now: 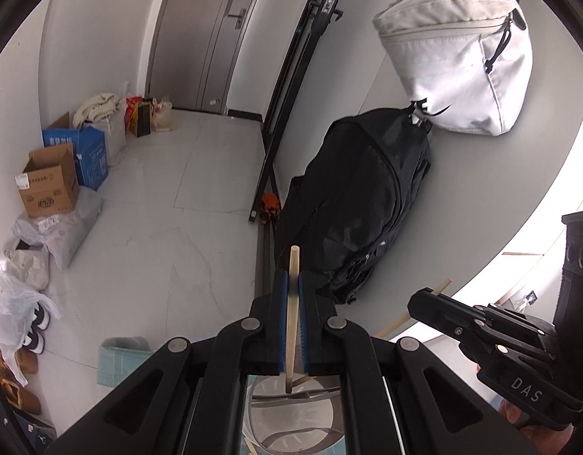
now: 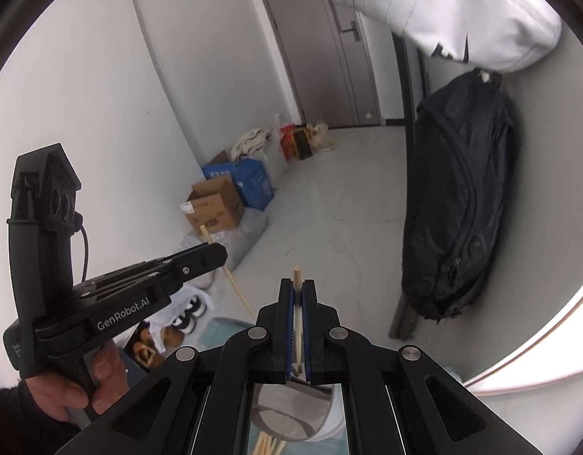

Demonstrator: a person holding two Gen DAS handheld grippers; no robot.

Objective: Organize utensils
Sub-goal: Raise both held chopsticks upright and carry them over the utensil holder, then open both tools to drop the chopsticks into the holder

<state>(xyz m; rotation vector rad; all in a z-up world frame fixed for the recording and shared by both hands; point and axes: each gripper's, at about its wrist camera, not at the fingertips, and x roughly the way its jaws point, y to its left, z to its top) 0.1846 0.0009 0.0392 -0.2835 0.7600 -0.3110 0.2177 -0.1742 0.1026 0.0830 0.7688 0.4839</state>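
One chopstick (image 1: 292, 318) sits clamped between my left jaws, its long axis running straight along the fingers, top end poking out ahead, lower end dipping toward the round metal holder (image 1: 295, 413) just below. My left gripper (image 1: 293, 284) is clenched on it. Over on the other side, my right gripper (image 2: 298, 292) pinches a second chopstick (image 2: 298, 326) the same way, lengthwise between the blue pads, tip forward. Both sticks are up in the air, off the white tabletop (image 1: 534, 265) whose curved edge shows at the right. The holder lies directly under each set of jaws, more sticks already inside it, so I judge the coming move is a straight drop, lower ends first. Left looks marginally nearer. Behind, a black backpack (image 1: 359, 204) leans on the wall.
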